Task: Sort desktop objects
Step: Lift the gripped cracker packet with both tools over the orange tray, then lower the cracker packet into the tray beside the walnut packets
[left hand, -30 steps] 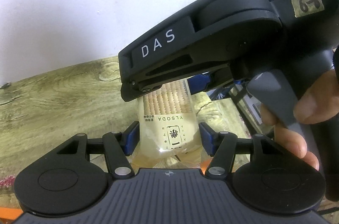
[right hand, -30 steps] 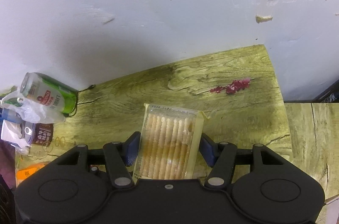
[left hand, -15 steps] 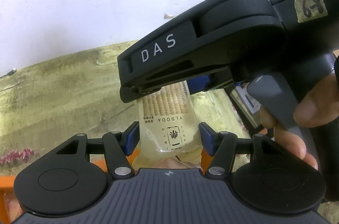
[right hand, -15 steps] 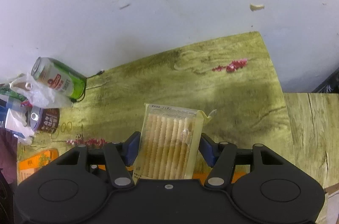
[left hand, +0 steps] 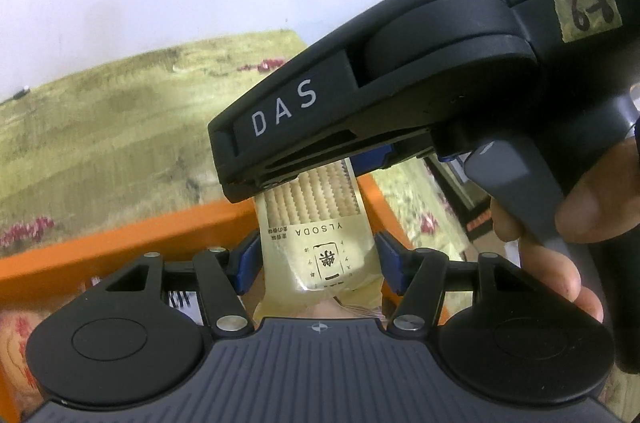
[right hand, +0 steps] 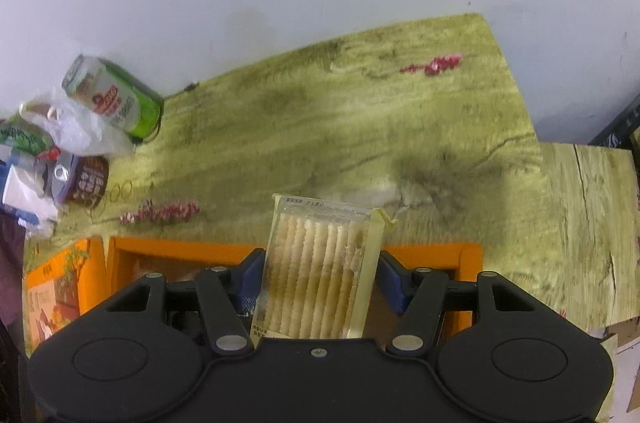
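Two claws on one pack. Going from largest down:

Wood-grain desk (right hand: 360, 111), set against a white wall, bare in the middle.

Orange box (right hand: 180, 247), open-topped, directly beneath both claws, with its far rim showing in each view.

Right claw (right hand: 320, 283): part-way closed, blue pads pressed on the long sides of the cracker pack (right hand: 320, 263) at its clear end. Squeezed by a hand (left hand: 560, 255) on the trigger.

Left claw (left hand: 316, 263): closed to much the same width, pinching the printed end of that same pack from the opposite side.

Pack itself: off the desk, hanging over the box, not yet inside it.

Far left, well apart from all this: green can (right hand: 116, 99) on its side, brown tin (right hand: 86, 179) near it, crumpled plastic between.

Likely trouble from here:
- Could snap the crackers if the two hands drift apart, twist against each other, or squeeze harder; brittle contents, thin film.
- Could tear the wrapper at the limp sealed end, where the left grip looks weaker.
- Could swing and slip if one side lets go first, landing on the rim or the desk instead of in the box.
- Could knock the box wall if lowered at this slant.
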A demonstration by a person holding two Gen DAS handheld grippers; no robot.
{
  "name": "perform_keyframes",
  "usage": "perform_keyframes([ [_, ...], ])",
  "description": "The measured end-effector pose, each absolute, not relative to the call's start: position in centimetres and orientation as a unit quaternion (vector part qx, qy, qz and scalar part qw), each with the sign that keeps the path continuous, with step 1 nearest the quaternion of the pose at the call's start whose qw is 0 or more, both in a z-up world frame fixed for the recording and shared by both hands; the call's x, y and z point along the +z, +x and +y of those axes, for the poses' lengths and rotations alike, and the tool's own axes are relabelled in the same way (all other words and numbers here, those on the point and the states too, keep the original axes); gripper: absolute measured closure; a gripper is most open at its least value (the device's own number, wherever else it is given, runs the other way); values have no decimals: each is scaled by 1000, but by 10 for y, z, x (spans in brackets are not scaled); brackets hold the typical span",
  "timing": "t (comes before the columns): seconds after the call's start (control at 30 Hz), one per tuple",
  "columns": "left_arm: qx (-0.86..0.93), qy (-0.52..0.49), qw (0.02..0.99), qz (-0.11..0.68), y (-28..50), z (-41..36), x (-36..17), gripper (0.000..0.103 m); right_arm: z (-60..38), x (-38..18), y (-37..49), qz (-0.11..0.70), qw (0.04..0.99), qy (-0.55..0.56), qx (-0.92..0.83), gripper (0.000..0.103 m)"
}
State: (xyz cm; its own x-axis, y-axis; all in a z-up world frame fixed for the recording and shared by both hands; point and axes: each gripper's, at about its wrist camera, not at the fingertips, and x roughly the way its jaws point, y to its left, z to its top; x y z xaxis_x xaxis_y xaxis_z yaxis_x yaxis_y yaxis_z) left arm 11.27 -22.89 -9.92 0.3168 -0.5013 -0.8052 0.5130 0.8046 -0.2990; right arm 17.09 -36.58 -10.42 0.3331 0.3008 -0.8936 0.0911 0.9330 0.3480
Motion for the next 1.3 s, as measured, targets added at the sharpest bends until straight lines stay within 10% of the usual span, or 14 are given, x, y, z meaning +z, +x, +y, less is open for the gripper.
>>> perform_keyframes([
  [1.3, -319, 25, 775, 544, 53, -238, -152, 40, -353, -170, 121, 648, 746, 134, 70, 46],
])
